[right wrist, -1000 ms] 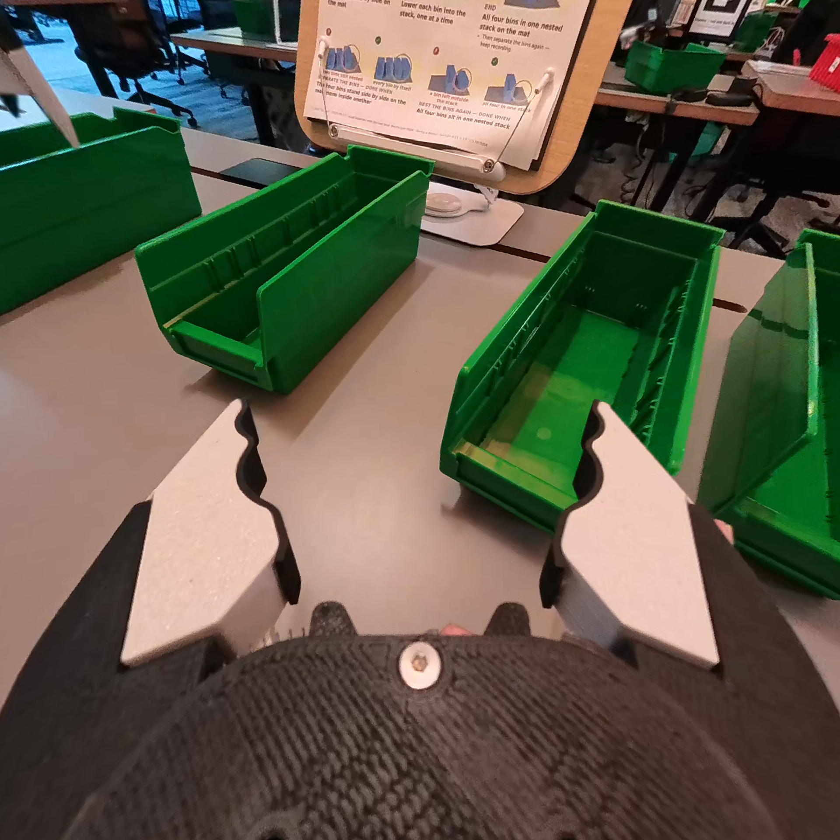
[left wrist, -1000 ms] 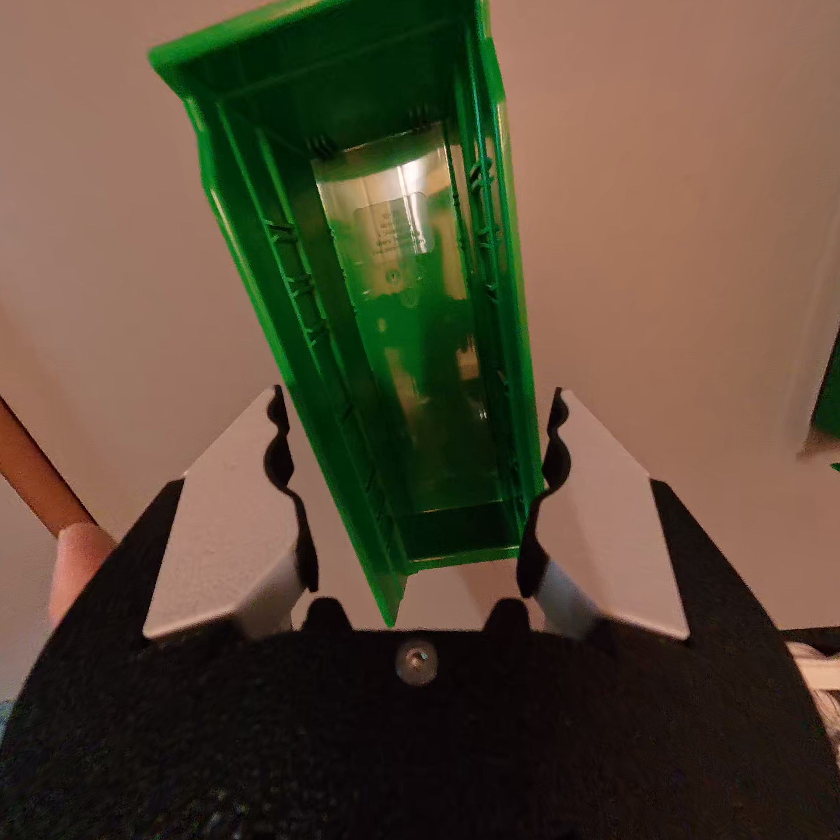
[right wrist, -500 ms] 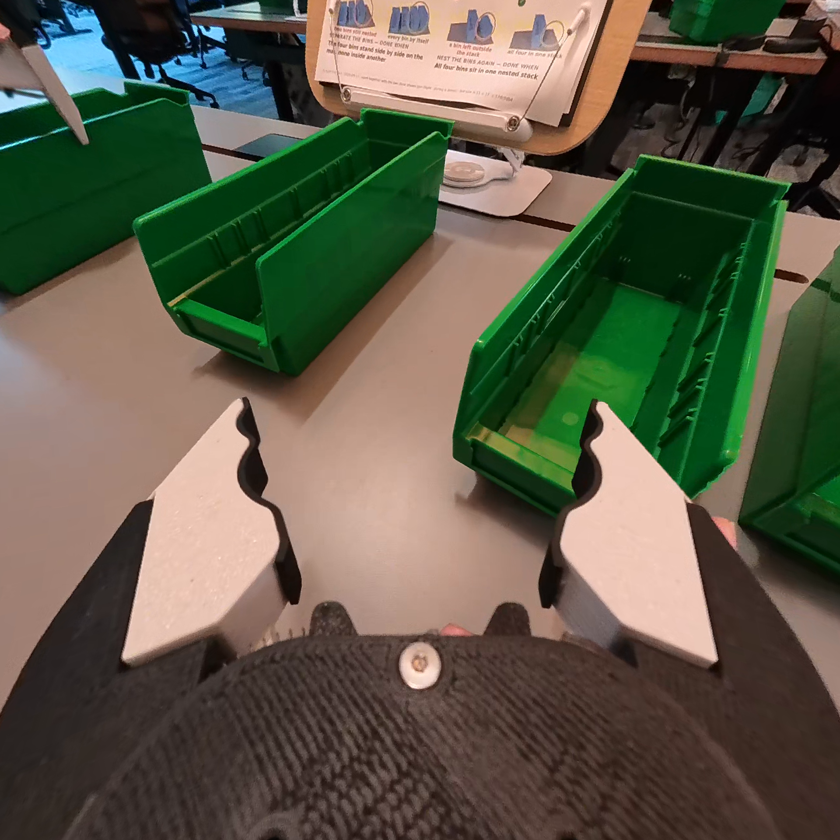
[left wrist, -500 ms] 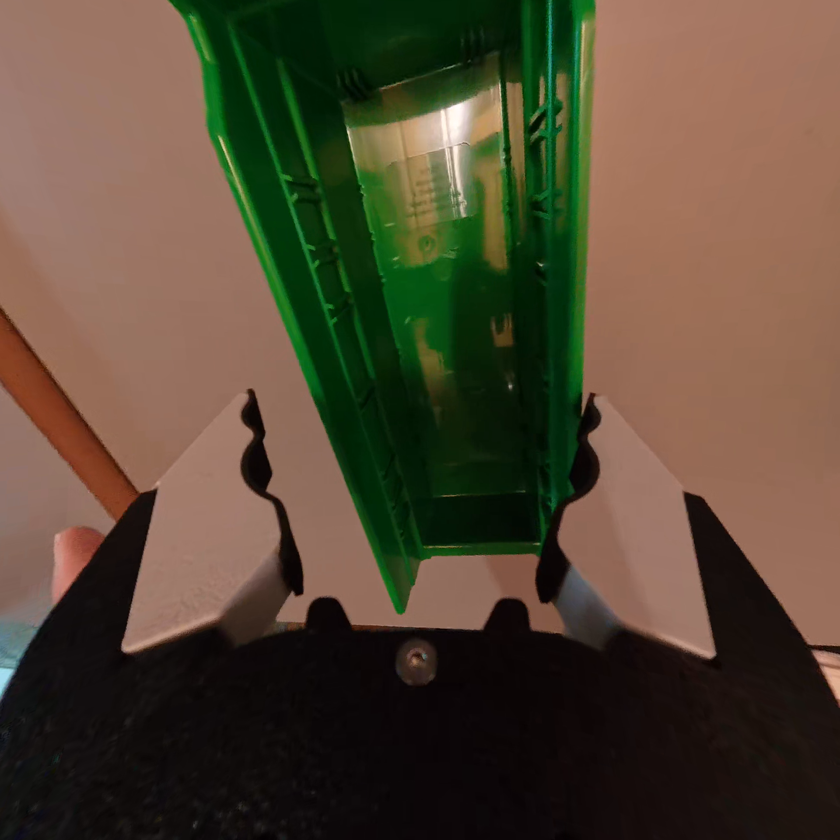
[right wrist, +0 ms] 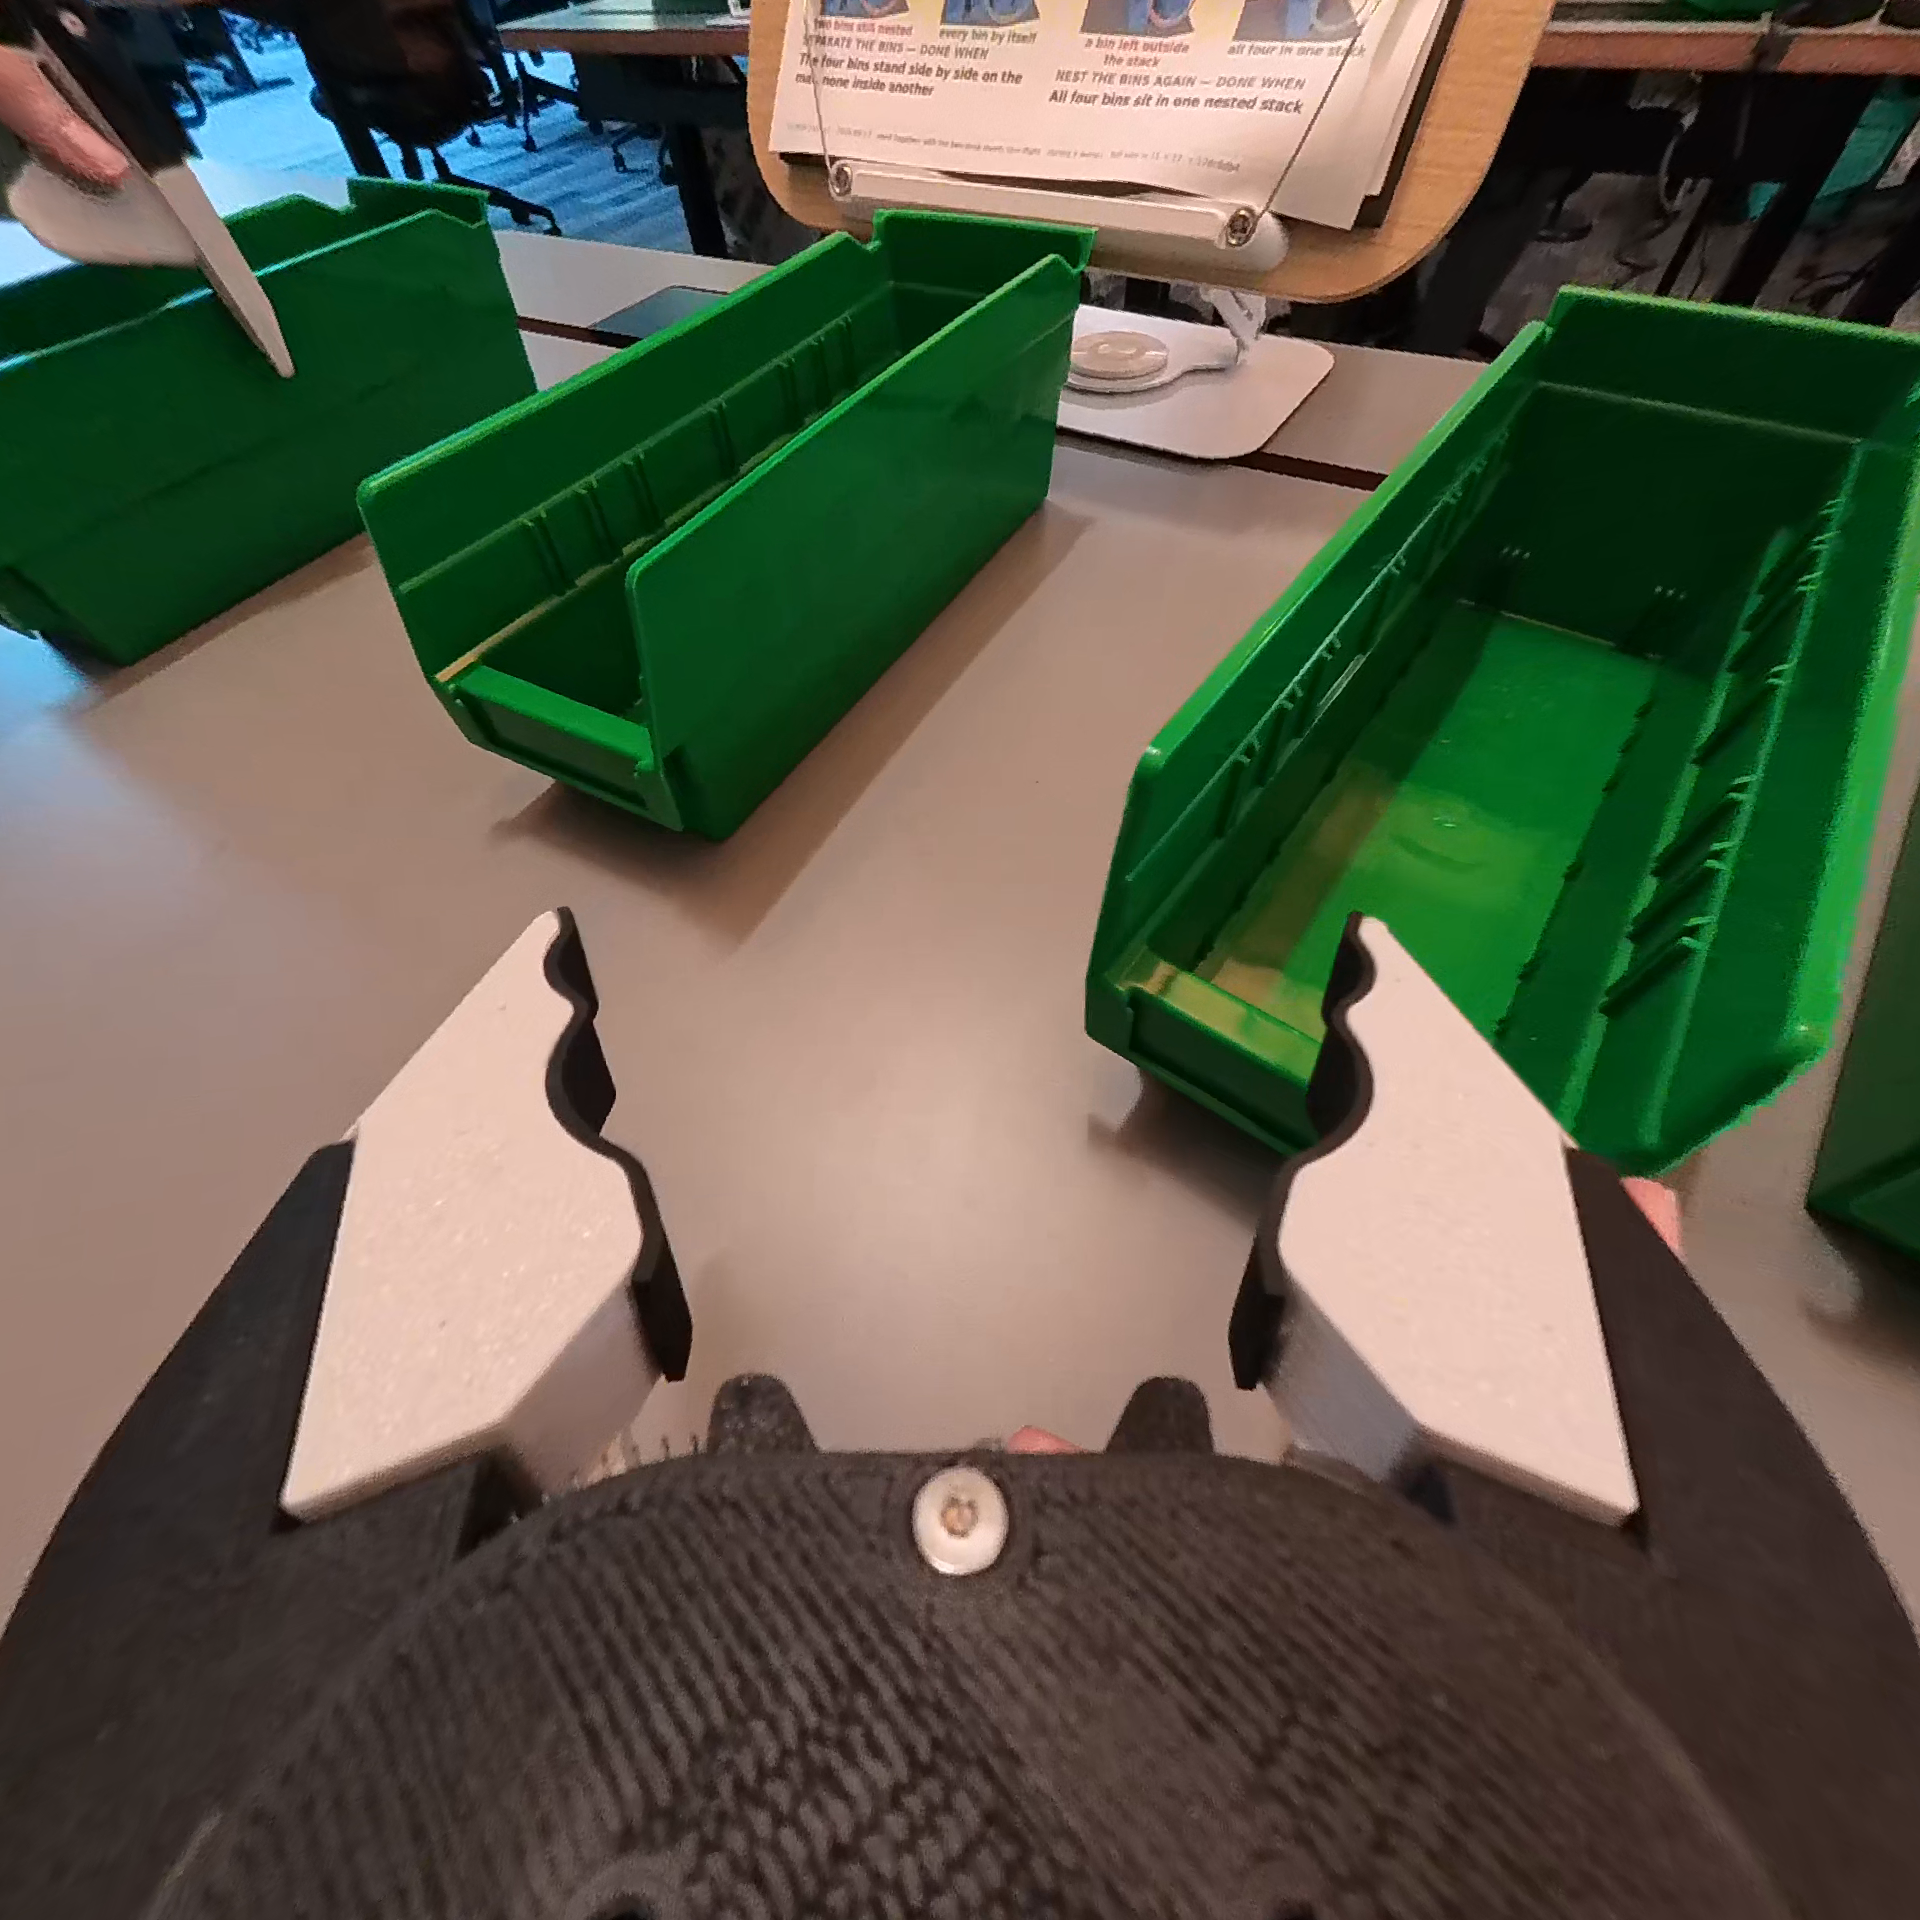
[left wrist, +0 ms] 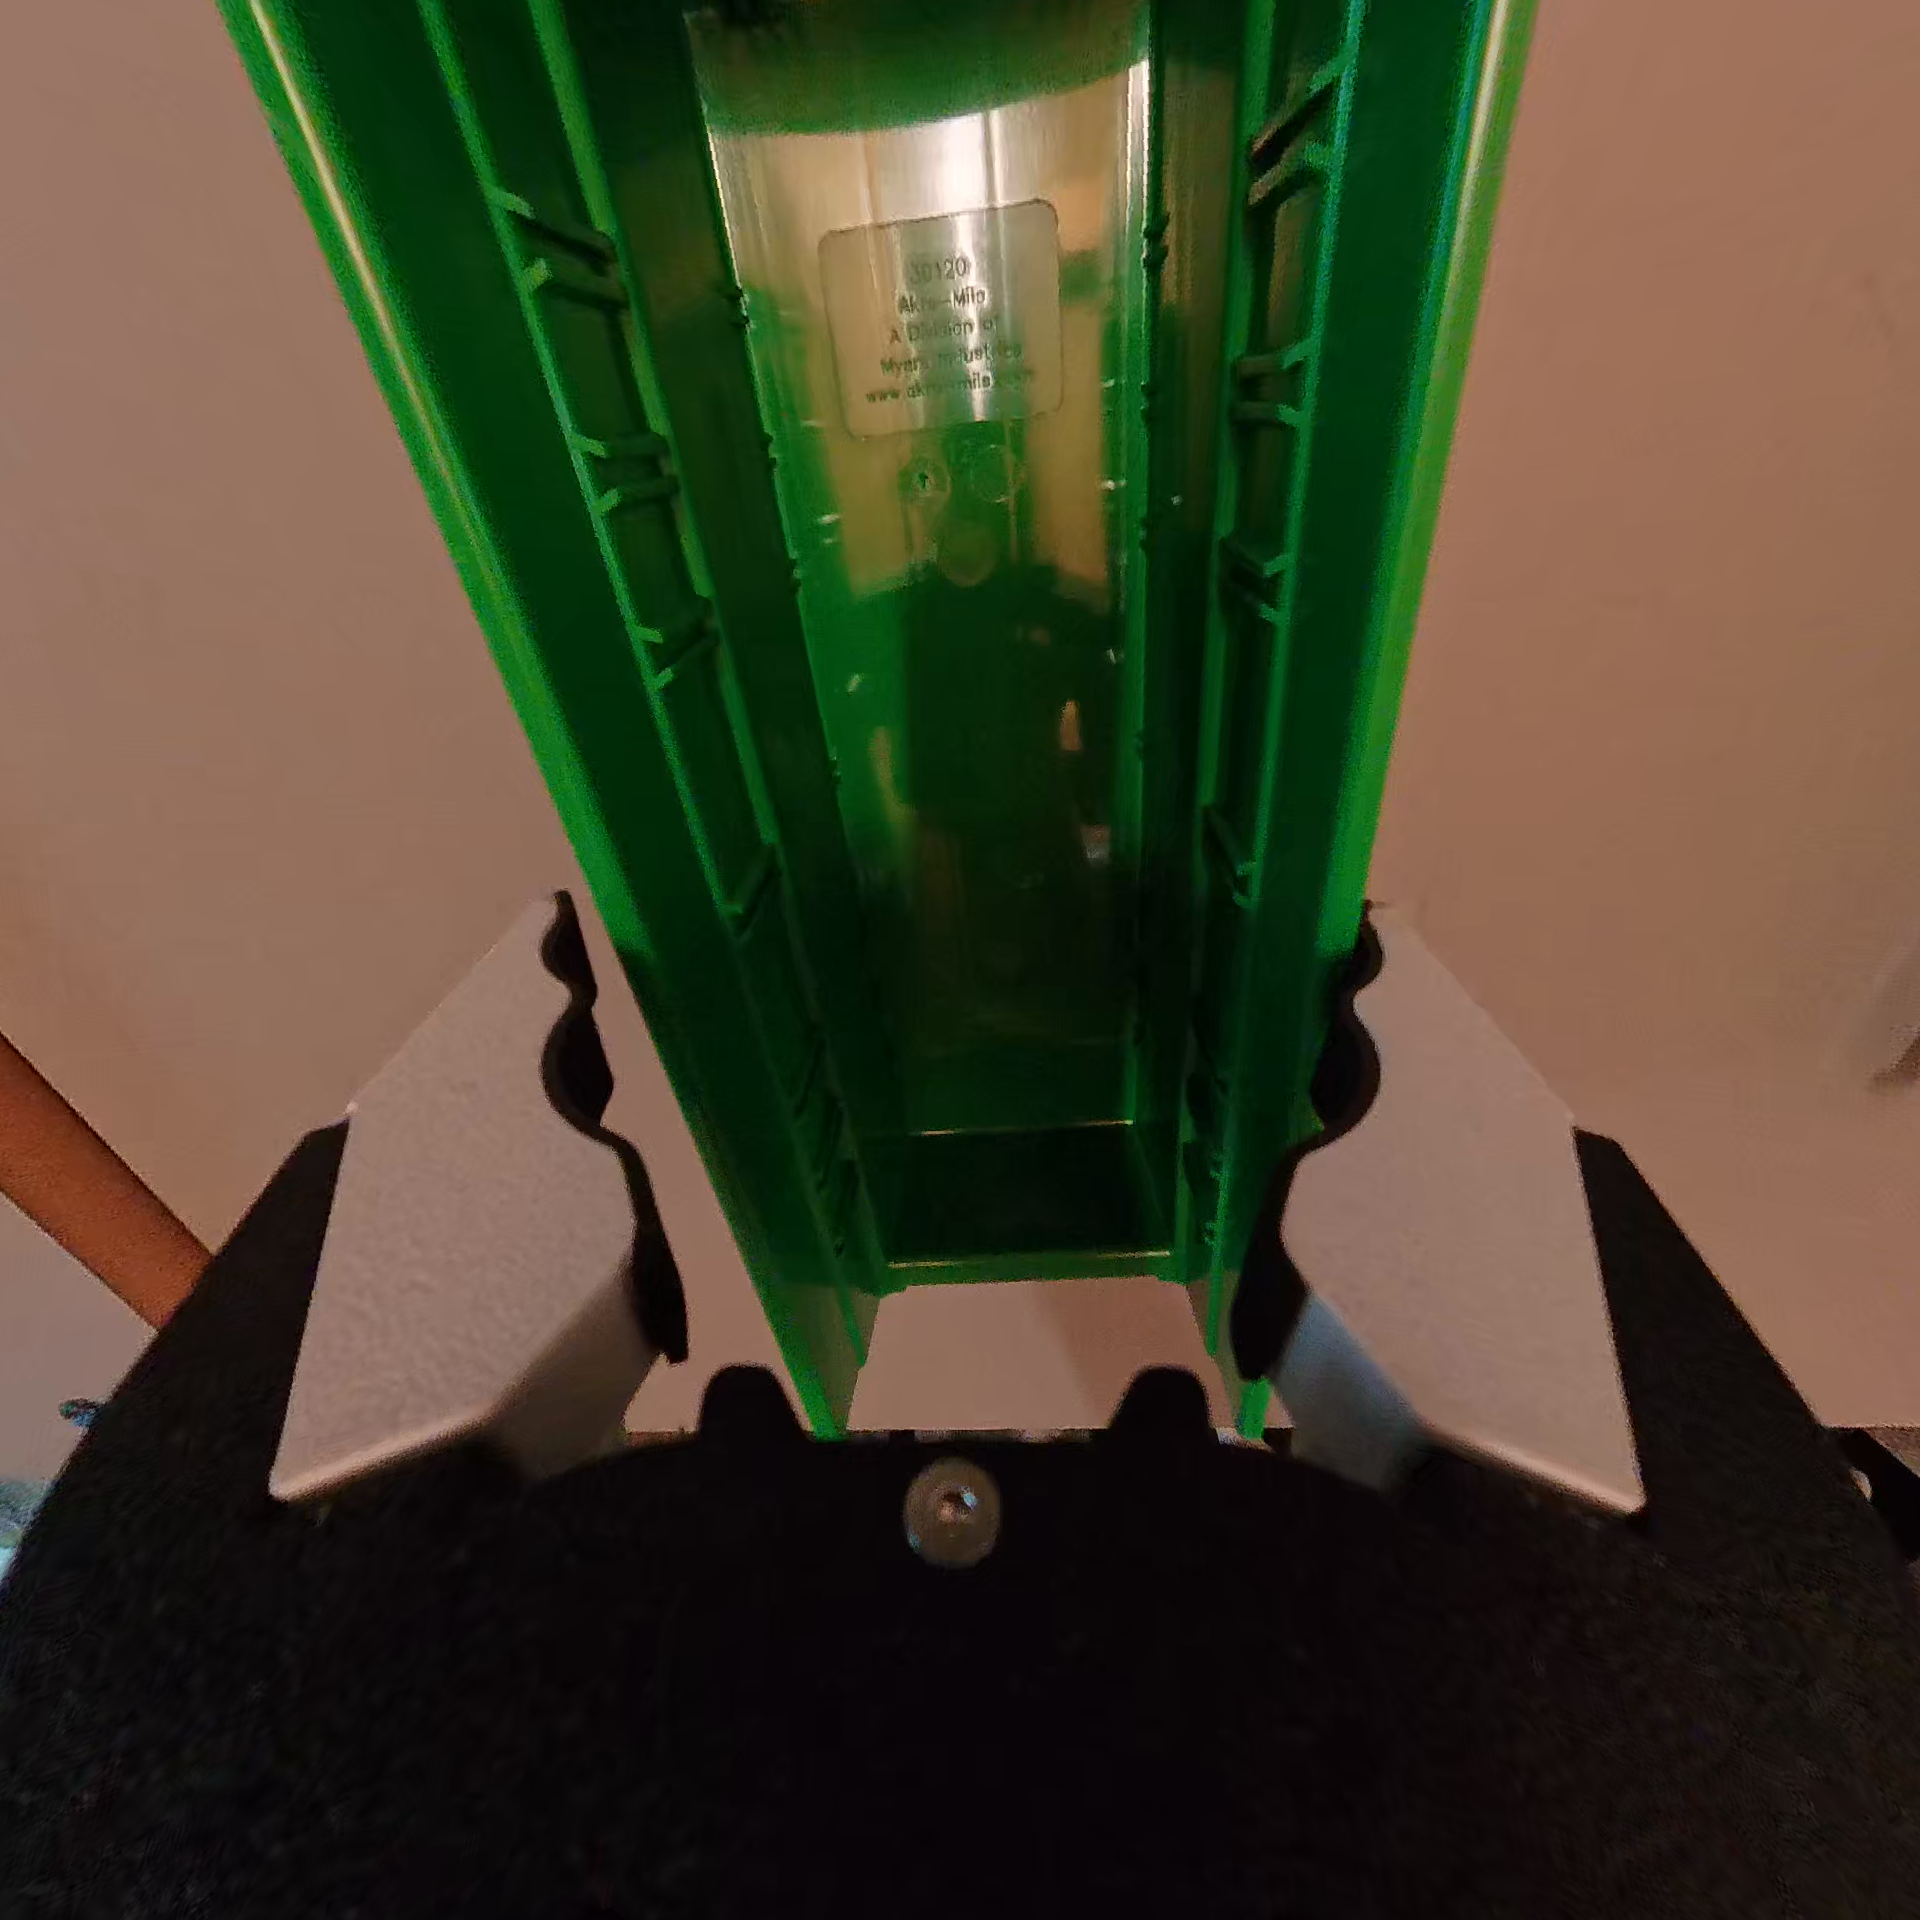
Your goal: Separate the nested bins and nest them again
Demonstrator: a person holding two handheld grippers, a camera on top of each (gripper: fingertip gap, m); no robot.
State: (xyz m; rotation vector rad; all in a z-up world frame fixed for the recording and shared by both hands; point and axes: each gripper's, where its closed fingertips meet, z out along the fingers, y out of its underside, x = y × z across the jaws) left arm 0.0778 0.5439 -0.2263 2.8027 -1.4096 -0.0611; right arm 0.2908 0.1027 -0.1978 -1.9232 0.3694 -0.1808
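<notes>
In the left wrist view, my left gripper [left wrist: 966, 914] is open and looks down into a long green bin [left wrist: 665, 623]. The bin's near end lies between the fingers, and the right finger [left wrist: 1455, 1195] is against the bin's right wall. In the right wrist view, this bin [right wrist: 260, 468] stands far left with the left gripper [right wrist: 156, 208] over it. A second bin [right wrist: 831, 540] stands in the middle and a third bin [right wrist: 1507, 831] at the right. My right gripper [right wrist: 956, 925] is open and empty above the table, and its right finger overlaps the third bin's front corner.
A fourth green bin [right wrist: 1870, 1143] shows as a sliver at the right edge. The bins stand apart on a grey table [right wrist: 883, 1039]. A wooden board with an instruction sheet [right wrist: 1091, 104] stands on a flat base [right wrist: 1174, 384] behind them. Bare table lies between the middle and right bins.
My left gripper has moved forward over its bin, so the bin's near end now sits between the open fingers. My right gripper has shifted forward and left, still open.
</notes>
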